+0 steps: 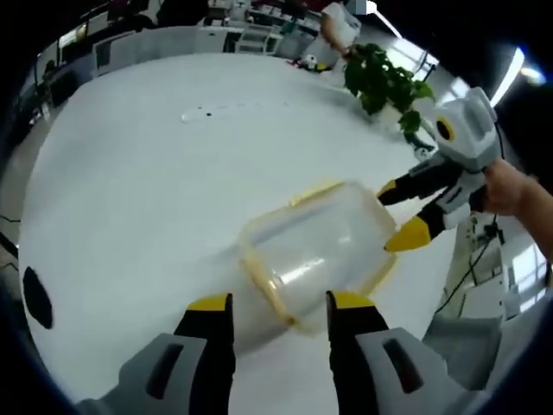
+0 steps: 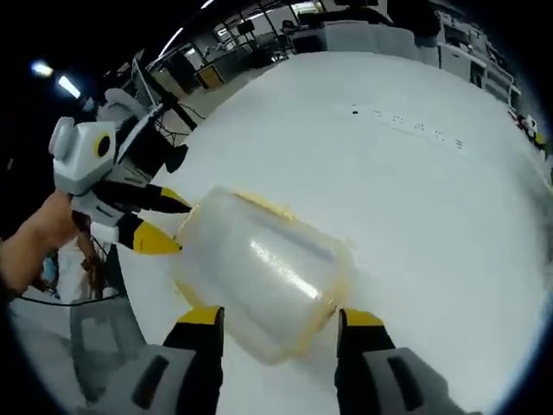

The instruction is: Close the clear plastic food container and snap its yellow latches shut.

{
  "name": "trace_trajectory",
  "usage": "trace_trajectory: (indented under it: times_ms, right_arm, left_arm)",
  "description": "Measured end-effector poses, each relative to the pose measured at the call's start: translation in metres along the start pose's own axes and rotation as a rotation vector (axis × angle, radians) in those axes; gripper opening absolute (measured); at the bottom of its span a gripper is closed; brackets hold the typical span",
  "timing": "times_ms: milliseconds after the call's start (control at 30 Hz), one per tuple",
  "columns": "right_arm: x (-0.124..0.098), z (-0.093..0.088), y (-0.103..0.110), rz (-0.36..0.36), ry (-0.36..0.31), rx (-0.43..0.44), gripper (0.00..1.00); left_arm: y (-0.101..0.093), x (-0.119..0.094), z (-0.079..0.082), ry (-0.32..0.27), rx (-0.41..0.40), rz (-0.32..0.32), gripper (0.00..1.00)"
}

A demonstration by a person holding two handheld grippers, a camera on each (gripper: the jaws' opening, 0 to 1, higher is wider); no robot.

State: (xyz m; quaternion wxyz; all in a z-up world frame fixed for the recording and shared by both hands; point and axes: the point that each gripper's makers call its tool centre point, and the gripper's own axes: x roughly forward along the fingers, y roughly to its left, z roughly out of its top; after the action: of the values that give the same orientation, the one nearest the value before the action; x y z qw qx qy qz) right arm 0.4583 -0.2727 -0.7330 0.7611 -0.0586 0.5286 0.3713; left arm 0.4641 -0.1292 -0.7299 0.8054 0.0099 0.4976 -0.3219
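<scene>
The clear plastic food container [image 1: 315,246] lies blurred on the white table [image 1: 155,199], with yellow latches [image 1: 315,192] along its edges. My left gripper [image 1: 281,303] stands open just short of its near end. My right gripper [image 1: 396,214] reaches in from the right, open, with its yellow fingertips [image 1: 408,235] at the container's far end. In the right gripper view the container [image 2: 268,268] sits just ahead of my open right gripper [image 2: 281,317], and the left gripper [image 2: 168,222] is at its left end. Whether any tip touches the container I cannot tell.
A green potted plant [image 1: 384,82] stands at the table's far right edge, with a person in white [image 1: 341,26] beyond it. A grey chair [image 1: 467,337] sits off the table's near right side. A hand [image 2: 34,238] holds the left gripper. Small dark marks [image 2: 406,121] dot the tabletop.
</scene>
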Motion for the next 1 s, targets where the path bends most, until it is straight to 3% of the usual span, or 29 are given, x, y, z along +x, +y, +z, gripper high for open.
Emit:
trace_trajectory:
  times_ms: [300,367,433,567,733,833,1000]
  right_arm:
    - [-0.009,0.003,-0.003,0.003,0.047,-0.105,0.45]
    - [-0.009,0.001,-0.002,0.007,0.068,-0.168,0.43]
    - [-0.009,-0.002,0.000,0.016,0.090,-0.201,0.43]
    - [-0.009,-0.007,-0.002,0.024,0.129,-0.267,0.45]
    - [-0.011,-0.007,-0.002,0.030,0.151,-0.351,0.43]
    - [-0.012,-0.006,0.001,0.044,0.157,-0.381,0.39]
    - [-0.013,-0.006,0.000,0.042,0.188,-0.450,0.38]
  left_arm:
    - [0.001,-0.009,0.003,0.033,0.150,-0.002,0.40]
    - [-0.001,-0.010,0.004,0.044,0.205,-0.010,0.40]
    - [-0.008,-0.011,0.002,0.079,0.272,-0.063,0.40]
    - [-0.005,-0.014,0.009,0.106,0.385,-0.039,0.40]
    - [-0.010,-0.015,0.013,0.126,0.442,-0.060,0.39]
    - [-0.009,-0.014,0.012,0.150,0.545,-0.058,0.38]
    - [-0.011,-0.013,0.008,0.164,0.566,-0.073,0.38]
